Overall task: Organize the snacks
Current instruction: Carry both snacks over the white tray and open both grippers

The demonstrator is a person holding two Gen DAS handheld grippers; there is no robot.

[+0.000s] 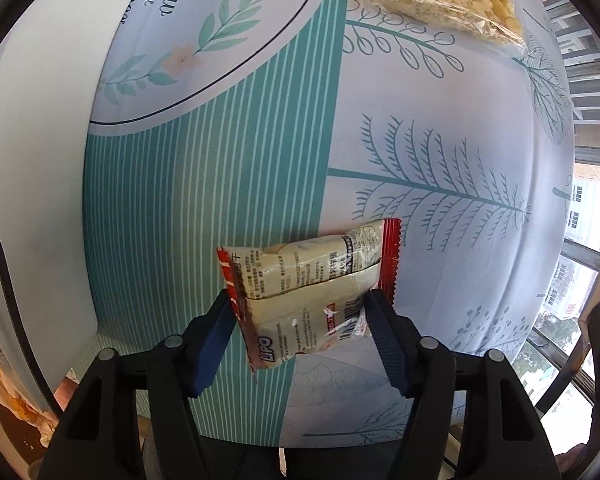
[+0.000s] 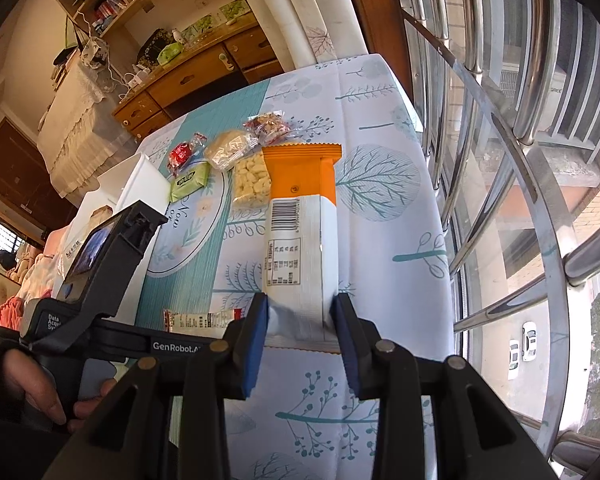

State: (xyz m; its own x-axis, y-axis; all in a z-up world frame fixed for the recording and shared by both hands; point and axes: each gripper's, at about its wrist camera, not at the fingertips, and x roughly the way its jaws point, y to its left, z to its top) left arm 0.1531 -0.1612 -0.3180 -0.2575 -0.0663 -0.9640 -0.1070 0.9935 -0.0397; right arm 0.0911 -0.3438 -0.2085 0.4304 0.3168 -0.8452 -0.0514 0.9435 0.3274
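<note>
- We're somewhere in the middle of sorting the snacks, judging by how much is loose on the desk (image 2: pixel 380 240).
- Our right gripper (image 2: pixel 300 336) has its fingers clamped tight on the silver end of a long orange-and-white snack bar (image 2: pixel 302 216), which is lifted above the cloth and sticks out away from us.
- Our left gripper (image 1: pixel 300 332) points steeply down at a small cream packet with red ends (image 1: pixel 312 292). The fingers are about half open, one on each side of it. The left one seems to touch the red edge and the right one sits at the barcode corner, but we can't tell if they're actually pressing, so we don't count it as a firm grip.
- Left to tidy, at the far end of the desk: a green packet (image 2: pixel 190 178), a red wrapped sweet (image 2: pixel 182 154), two clear bags of pale puffed bits (image 2: pixel 230 148) (image 2: pixel 252 180) and a clear bag with red bits (image 2: pixel 270 124).
- A white box (image 2: pixel 140 184) sits just beside that bunch. It's probably where things go, but we can't see inside it.
- So: two items in hand or nearly, five or so waiting.
</note>
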